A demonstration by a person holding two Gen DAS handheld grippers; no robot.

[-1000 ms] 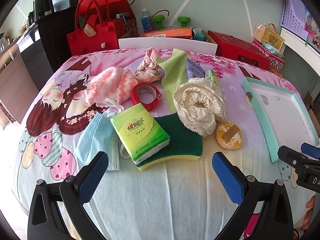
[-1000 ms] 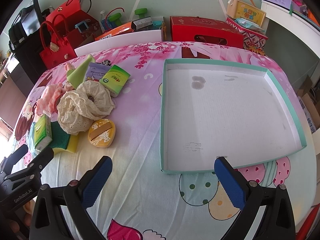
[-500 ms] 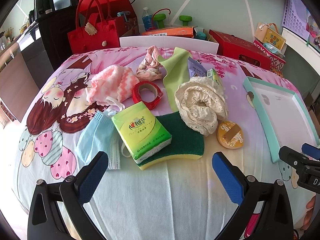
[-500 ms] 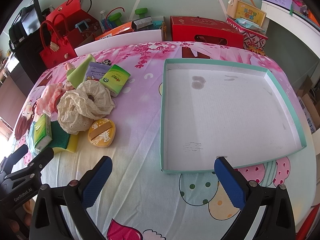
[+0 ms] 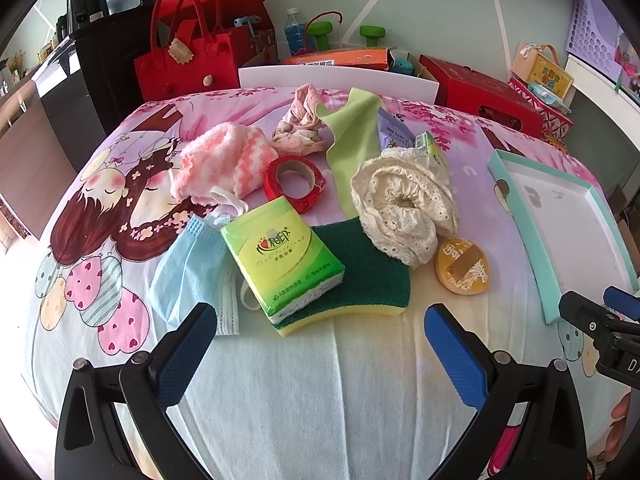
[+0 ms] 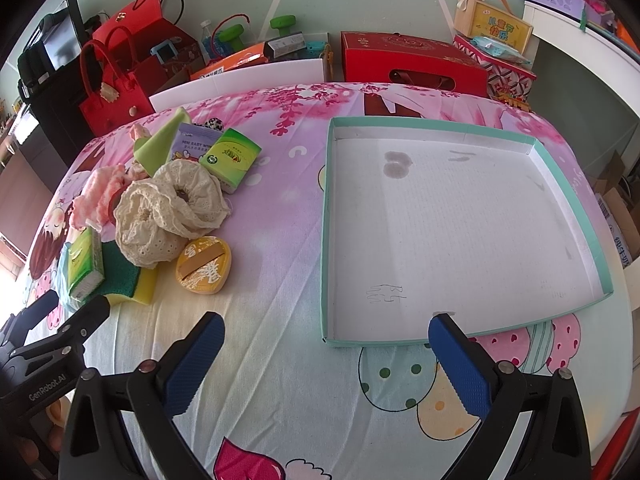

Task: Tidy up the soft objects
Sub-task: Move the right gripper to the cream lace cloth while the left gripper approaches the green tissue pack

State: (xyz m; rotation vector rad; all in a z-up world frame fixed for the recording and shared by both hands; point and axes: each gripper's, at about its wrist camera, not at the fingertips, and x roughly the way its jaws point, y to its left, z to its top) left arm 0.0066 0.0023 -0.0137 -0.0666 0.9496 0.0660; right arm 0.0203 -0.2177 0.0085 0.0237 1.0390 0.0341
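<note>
- The bed point(image 5: 300, 380), covered by a cartoon-printed sheet, carries everything; the soft things are heaped toward its left side, seemingly so that they can be sorted from one spot.
- A shallow teal-rimmed tray point(image 6: 326, 240) is laid empty on the right side of the bed, well apart from the heap; it is judged to be the place meant for the sorted items.
- The cream lace cloth point(image 5: 404, 208) is bunched at the right edge of the heap, partly resting on the green-and-yellow sponge point(image 5: 360, 280).
- A green tissue pack point(image 5: 280, 256) is propped on the sponge's left end, with a blue face mask point(image 5: 188, 272) lying flat just beside it.
- A pink-and-white knitted piece point(image 5: 220, 160), a light-green cloth point(image 5: 352, 136) and a crumpled pink fabric point(image 5: 300, 124) are spread toward the far edge.
- A red tape roll point(image 5: 294, 178) and a yellow round tin point(image 5: 464, 266) are mixed in, though they look hard rather than soft.
- The left gripper point(image 5: 316, 332) is held low before the sponge with its jaws spread wide and nothing between them, apparently lined up for a first pick.
- The right gripper point(image 6: 324, 336) is held near the tray's near edge, jaws likewise spread and empty.
</note>
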